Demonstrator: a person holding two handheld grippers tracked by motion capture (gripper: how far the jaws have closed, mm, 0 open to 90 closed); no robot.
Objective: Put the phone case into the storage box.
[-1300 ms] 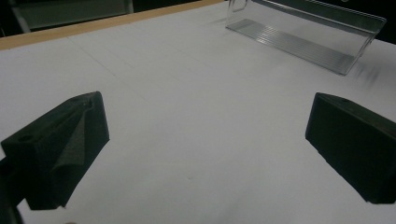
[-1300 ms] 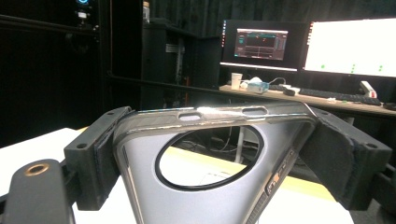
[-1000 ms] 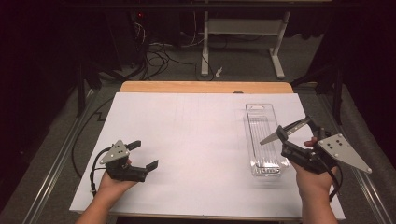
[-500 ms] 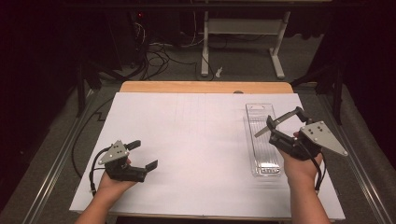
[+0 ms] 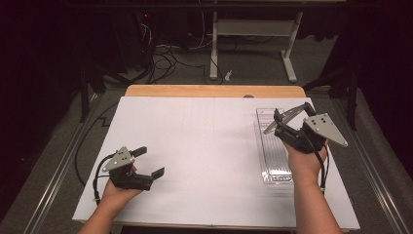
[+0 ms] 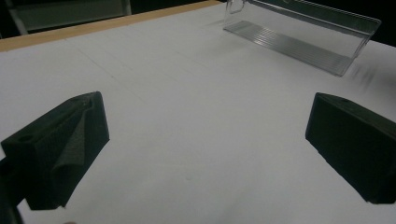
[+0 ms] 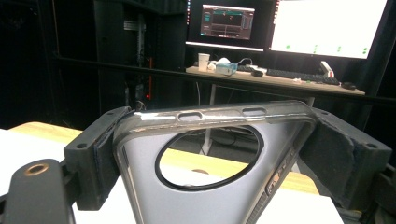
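Phone case [image 7: 210, 186]: clamped edgewise by right gripper [image 5: 287, 124] above clear plastic tray [image 5: 272, 151], bench's right edge, for placing. Left gripper [image 5: 146, 163]: fingers wide, empty.

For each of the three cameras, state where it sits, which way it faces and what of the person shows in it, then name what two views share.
High view: above the person's side, looking forward and down on the white table; both forearms enter from below, left gripper open, right gripper holding a phone case.
Left gripper view: low over the table, along its own spread jaws toward the clear plastic tray.
Right gripper view: level, along its jaws clamped on the phone case, toward a desk with monitors.
Shared: high and left gripper views both show the tray.
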